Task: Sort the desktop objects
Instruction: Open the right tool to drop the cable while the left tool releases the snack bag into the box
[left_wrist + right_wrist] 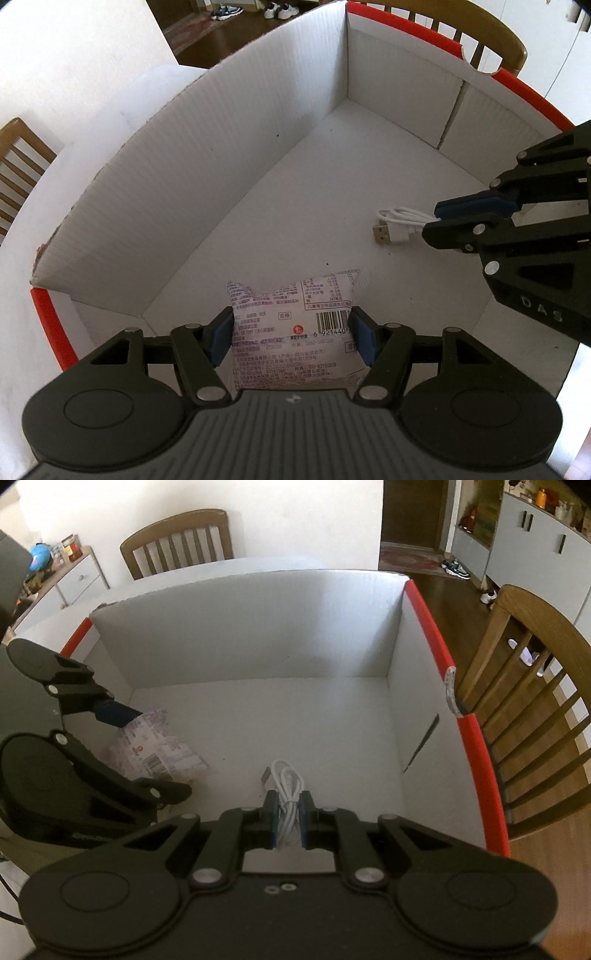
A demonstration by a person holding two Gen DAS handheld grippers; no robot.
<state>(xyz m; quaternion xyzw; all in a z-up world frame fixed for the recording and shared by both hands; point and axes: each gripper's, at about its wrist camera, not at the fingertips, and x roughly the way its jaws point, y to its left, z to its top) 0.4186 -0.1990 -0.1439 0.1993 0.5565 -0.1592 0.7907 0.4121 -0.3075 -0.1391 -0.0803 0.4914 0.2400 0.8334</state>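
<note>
You are gripping the snack packet (pixel 291 332) in the left gripper (pixel 291 334) jaws at the box (pixel 155 192) floor's 6 o'clock, while the right gripper (pixel 289 819) jaws are clenching the cable (pixel 288 786) at 3 o'clock.

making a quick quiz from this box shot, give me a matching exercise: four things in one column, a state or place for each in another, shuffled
Things:
1. snack packet
2. white usb cable
3. cardboard box
4. wooden chair

States or places:
A. outside the box, beside its red-edged wall
B. bundled, pinched in the right tongs
C. open-topped, white inside, red along the rim
D. barcode side up, between the pads of the left tongs

Pairs: 1-D, 2-B, 3-C, 4-A
</note>
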